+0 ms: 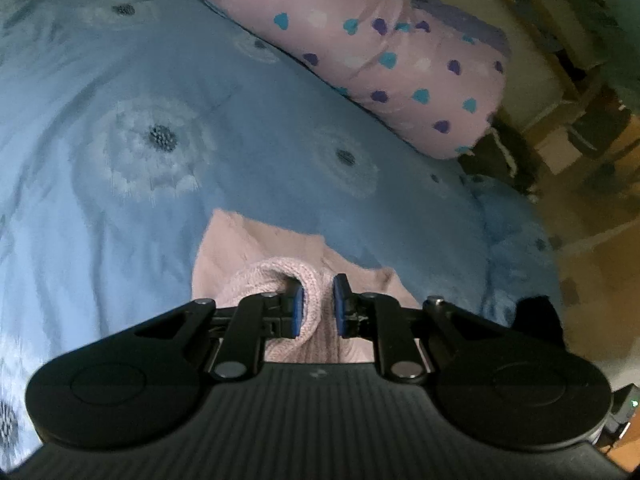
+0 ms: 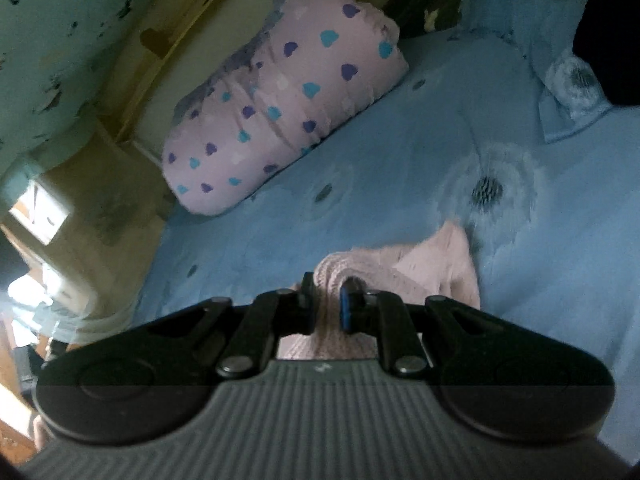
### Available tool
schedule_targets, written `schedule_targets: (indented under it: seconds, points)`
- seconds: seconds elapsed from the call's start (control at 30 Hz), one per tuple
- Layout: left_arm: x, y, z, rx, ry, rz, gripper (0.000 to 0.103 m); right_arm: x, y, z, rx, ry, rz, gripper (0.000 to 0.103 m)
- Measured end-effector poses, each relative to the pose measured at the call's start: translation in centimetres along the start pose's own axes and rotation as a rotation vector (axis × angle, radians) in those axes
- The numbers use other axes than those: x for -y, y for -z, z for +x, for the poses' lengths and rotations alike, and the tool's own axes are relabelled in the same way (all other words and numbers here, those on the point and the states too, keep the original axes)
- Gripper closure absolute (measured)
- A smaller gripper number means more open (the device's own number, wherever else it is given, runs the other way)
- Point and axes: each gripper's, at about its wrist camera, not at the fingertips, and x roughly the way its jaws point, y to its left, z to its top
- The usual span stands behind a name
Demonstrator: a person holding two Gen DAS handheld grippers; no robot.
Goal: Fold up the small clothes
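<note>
A small pale pink knit garment (image 1: 240, 248) lies on the blue flowered bedsheet (image 1: 120, 208). My left gripper (image 1: 318, 304) is shut on a thick ribbed fold of the pink knit, which bulges between the blue pads (image 1: 298, 308). In the right wrist view the same pink garment (image 2: 436, 264) lies just ahead, and my right gripper (image 2: 327, 304) is shut on another bunched edge of it. Both grippers hold the cloth low over the bed. The part of the garment under the grippers is hidden.
A pink pillow with purple and teal hearts (image 1: 380, 52) lies at the far side of the bed, also in the right wrist view (image 2: 280, 100). A blue pillow (image 2: 560, 80) and a dark object (image 2: 608, 40) lie far right. The bed edge (image 1: 520, 208) drops to a brown floor with boxes (image 1: 560, 148).
</note>
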Motion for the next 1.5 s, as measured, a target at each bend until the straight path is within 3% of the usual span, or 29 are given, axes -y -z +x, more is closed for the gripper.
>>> schedule_targets:
  seconds: [0.27,0.43,0.67,0.73,0.77,0.8,0.87,0.93,1.17,1.4,1.5]
  points:
    - [-2.5,-2.4,7.9,-0.034,-0.098,-0.031,0.085,2.9,-0.7,6.5,0.0,0.129,-0.003,0.088]
    - [-4.2,-2.1,11.5,-0.071,-0.193,0.023,0.085,4.7,0.7,9.1,-0.032,0.216,-0.025,0.088]
    - [-4.8,-1.3,13.4,-0.103,-0.257,0.122,0.081,5.8,2.1,11.2,-0.108,0.307,-0.066,0.086]
    - [-4.1,-1.1,13.0,-0.106,-0.269,0.155,0.073,5.7,2.3,11.1,-0.107,0.32,-0.08,0.084]
    - [-3.8,-1.2,12.7,-0.104,-0.277,0.172,0.061,5.6,2.3,10.9,-0.102,0.321,-0.082,0.082]
    - [-3.5,-1.3,12.3,-0.094,-0.288,0.189,0.042,5.4,2.2,10.5,-0.097,0.317,-0.081,0.077]
    - [-2.8,-1.4,10.9,-0.046,-0.311,0.223,0.025,5.0,2.0,9.6,-0.085,0.306,-0.084,0.065]
    - [-2.2,-1.6,9.4,-0.005,-0.3,0.259,0.024,4.4,1.7,8.6,-0.062,0.296,-0.1,0.057]
    - [-0.5,-1.0,6.5,-0.006,-0.228,0.225,0.023,2.3,1.6,5.7,-0.032,0.258,-0.119,0.057]
    - [0.5,2.9,6.6,-0.08,-0.117,0.164,0.023,0.2,3.9,5.3,-0.067,0.188,-0.111,0.057]
    - [0.6,4.6,8.3,-0.12,-0.119,0.153,0.023,-0.1,5.3,6.3,-0.117,0.166,-0.097,0.057]
